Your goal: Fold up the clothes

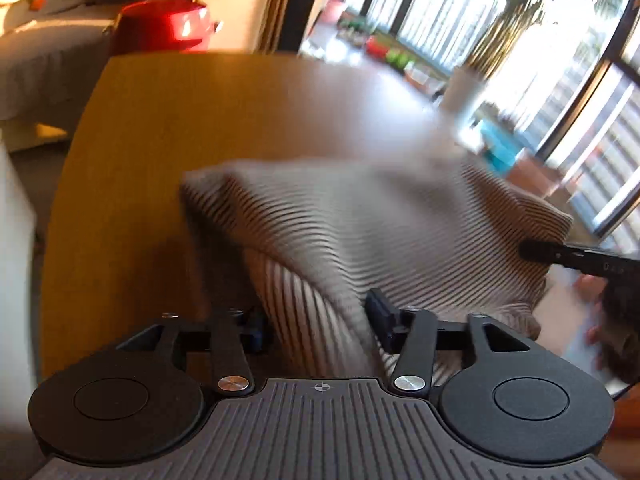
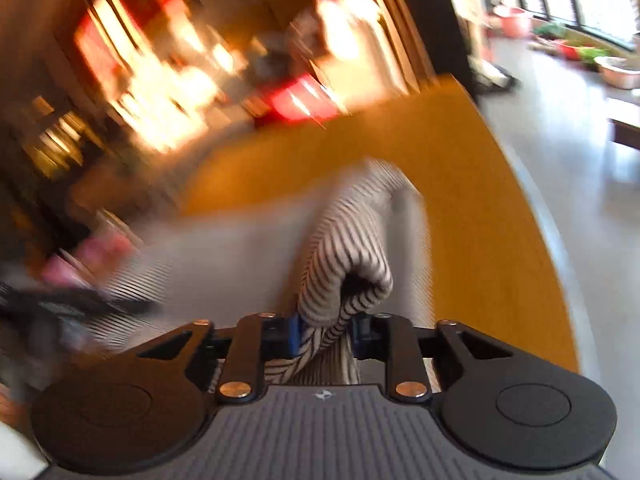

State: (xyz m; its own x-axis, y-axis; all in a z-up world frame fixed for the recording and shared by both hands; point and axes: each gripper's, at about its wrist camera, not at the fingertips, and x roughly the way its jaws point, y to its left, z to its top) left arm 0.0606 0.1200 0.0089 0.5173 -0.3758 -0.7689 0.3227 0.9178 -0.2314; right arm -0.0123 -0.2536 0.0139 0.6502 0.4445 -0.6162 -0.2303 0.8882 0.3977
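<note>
Right wrist view: right tool (image 2: 326, 330) pinches a bunched fold of striped cloth (image 2: 352, 248) above the worktop (image 2: 480, 200). Left tool (image 1: 316, 326) stands spread around another fold of cloth (image 1: 340, 232), pads not pressing it.

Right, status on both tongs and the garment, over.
Right tongs clamped on a bunched fold of the striped garment. Left tongs open, cloth between the jaws, not yet pinched. Garment lifted off the wooden table. Nothing in the way.

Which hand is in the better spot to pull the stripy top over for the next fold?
Probably the right. The right gripper is already pinching a bunch of the striped garment. The left gripper has cloth between its pads, but they don't look clamped yet.
</note>
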